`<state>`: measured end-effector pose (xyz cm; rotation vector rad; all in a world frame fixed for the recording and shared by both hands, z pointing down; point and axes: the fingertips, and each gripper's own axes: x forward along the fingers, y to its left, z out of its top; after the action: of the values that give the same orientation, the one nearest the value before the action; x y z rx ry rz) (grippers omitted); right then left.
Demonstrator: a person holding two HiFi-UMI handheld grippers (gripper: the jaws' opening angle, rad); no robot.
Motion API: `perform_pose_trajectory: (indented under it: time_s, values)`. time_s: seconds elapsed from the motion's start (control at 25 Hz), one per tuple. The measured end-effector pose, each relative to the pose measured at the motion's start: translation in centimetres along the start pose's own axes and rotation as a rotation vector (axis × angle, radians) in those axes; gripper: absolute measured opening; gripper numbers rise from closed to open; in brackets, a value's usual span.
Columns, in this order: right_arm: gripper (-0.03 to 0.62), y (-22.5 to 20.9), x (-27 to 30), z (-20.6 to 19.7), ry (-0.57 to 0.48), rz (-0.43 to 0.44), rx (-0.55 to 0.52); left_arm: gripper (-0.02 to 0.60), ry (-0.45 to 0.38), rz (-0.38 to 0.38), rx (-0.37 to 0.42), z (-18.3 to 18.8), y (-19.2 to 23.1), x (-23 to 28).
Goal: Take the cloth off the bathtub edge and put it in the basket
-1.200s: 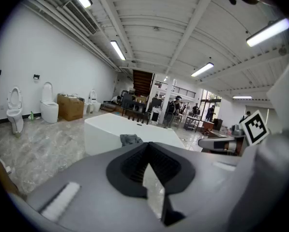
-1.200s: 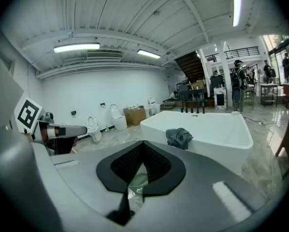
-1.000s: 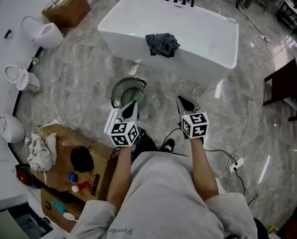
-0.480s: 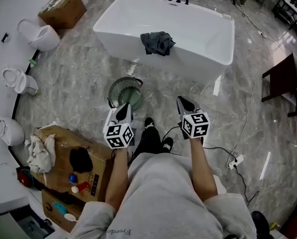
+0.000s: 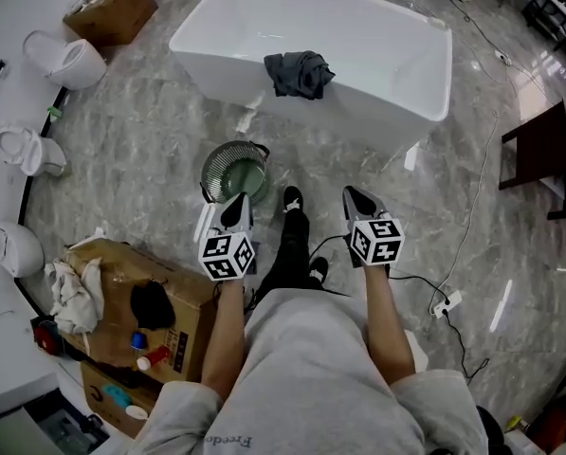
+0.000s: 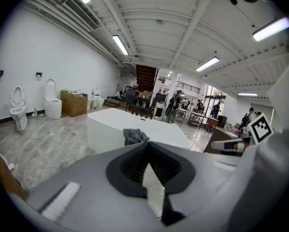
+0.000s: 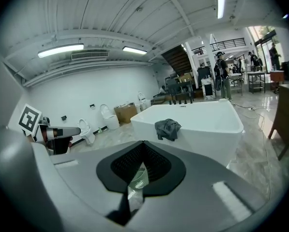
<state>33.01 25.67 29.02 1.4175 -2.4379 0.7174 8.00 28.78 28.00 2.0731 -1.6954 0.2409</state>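
Jaws are seen pressed fully together on both tools, and nothing is held in either. The left gripper [image 5: 239,212] and the right gripper [image 5: 356,203] are carried low in front of the body, side by side, noses tipped a little downward. No grip is called for yet, so the closed, empty carry is judged a plain travelling posture.

The cloth [image 5: 299,72], dark and crumpled, is draped over the near edge of the bathtub [image 5: 377,121], with some of it hung down the outer wall. It is well apart from both tools. In both gripper views it is lined up just above the closed tips, so a straight approach is suggested.

The basket [image 5: 228,148], a round mesh one, is stood on the floor between the person and the tub, just ahead of the left gripper. A short carry from edge to basket is allowed by that placing. A dark shoe is seen stepped forward between the two tools.

The task is judged barely begun, with the cloth untouched. Before any grasp, the tub must be neared and one pair of jaws opened. The bunched top of the cloth is offered as the easy hold.
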Motion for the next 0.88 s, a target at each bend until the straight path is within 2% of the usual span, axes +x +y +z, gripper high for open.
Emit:
perform_pose_trajectory:
  time_s: [0.24, 0.48, 0.68, 0.88]
  values:
    - [0.002, -3.5, 3.9, 2.5, 0.015, -0.041, 0.01, 0.058, 0.007, -0.009, -0.023, 2.3, 1.0, 6.3]
    - [0.002, -6.4, 9.6, 7.1, 0.014, -0.054, 0.014, 0.058, -0.005, -0.029, -0.02, 7.5, 2.1, 13.9]
    - [0.003, -7.1, 14.6, 11.5, -0.001, -0.036, 0.048, 0.058, -0.02, -0.051, -0.022, 12.0, 3.4, 19.9]
    - [0.003, -6.4, 19.8, 14.5, 0.004, 0.009, 0.087, 0.058, -0.005, -0.067, -0.031, 14.5, 5.4, 25.0]
